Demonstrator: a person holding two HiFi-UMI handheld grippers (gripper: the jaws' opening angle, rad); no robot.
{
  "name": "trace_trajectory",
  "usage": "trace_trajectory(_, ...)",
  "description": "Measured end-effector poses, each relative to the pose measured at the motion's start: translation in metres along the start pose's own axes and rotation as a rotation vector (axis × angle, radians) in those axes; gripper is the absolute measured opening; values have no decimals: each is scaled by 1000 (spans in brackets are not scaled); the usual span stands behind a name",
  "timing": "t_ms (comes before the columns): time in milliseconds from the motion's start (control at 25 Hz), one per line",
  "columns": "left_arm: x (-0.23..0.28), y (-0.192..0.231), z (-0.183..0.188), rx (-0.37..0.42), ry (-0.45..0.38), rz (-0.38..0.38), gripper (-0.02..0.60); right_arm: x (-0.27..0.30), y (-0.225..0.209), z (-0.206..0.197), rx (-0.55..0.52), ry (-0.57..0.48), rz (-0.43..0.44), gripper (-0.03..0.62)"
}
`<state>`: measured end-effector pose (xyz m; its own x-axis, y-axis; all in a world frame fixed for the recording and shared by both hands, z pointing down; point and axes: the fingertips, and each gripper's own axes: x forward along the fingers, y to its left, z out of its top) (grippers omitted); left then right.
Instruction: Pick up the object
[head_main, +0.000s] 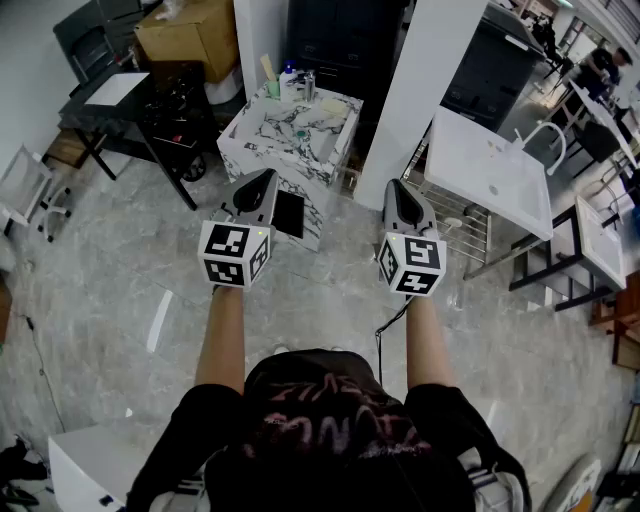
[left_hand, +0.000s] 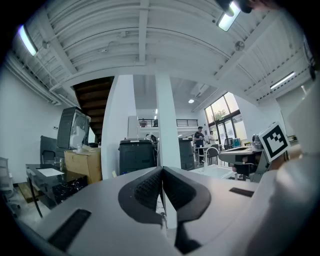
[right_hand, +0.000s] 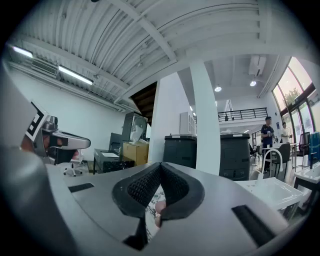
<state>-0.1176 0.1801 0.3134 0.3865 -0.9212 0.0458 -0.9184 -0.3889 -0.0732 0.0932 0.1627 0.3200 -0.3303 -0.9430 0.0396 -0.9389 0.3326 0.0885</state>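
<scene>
I hold both grippers out at chest height over the floor. My left gripper (head_main: 260, 180) (left_hand: 161, 171) is shut with nothing between its pads. My right gripper (head_main: 398, 188) (right_hand: 160, 167) is shut as well and holds nothing. Ahead of them stands a low marble-patterned table (head_main: 290, 135). At its far edge are small items: a blue-capped bottle (head_main: 288, 72), a metal cup (head_main: 308, 84) and a pale stick (head_main: 268, 72). Both grippers are short of the table and touch nothing. Which item the task means I cannot tell.
A white pillar (head_main: 430, 90) rises just right of the marble table. To the right are a white sink unit (head_main: 490, 170) and a wire rack (head_main: 455, 225). At the left stand a black table (head_main: 130, 100), a cardboard box (head_main: 190, 35) and a white chair (head_main: 25, 185).
</scene>
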Motion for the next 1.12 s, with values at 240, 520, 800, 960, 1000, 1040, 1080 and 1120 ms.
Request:
trace_trajectory(240, -1, 4, 1, -5, -6, 2, 15, 1, -3, -1, 9, -12, -25, 14)
trace_trajectory(520, -3, 8, -6, -23, 3, -6, 15, 0, -1, -6, 7, -8, -51, 14)
trace_trajectory(800, -5, 14, -13, -19, 7, -30, 15, 4, 11, -9, 6, 1, -51, 15)
trace_trajectory(960, -7, 26, -16, -21, 10, -47, 15, 7, 20, -9, 4, 3, -68, 15)
trace_trajectory(1000, -8, 28, -18, -22, 11, -51, 15, 6, 23, -9, 4, 3, -72, 15)
trace_trajectory(1040, -10, 30, -19, -22, 13, -55, 15, 5, 26, -10, 3, 3, -76, 15)
trace_trajectory(1080, -12, 31, -22, -21, 16, -60, 15, 4, 29, -11, 2, 5, -79, 15)
trace_trajectory(1120, -14, 33, -24, -20, 19, -65, 15, 3, 32, -12, 2, 7, -81, 15)
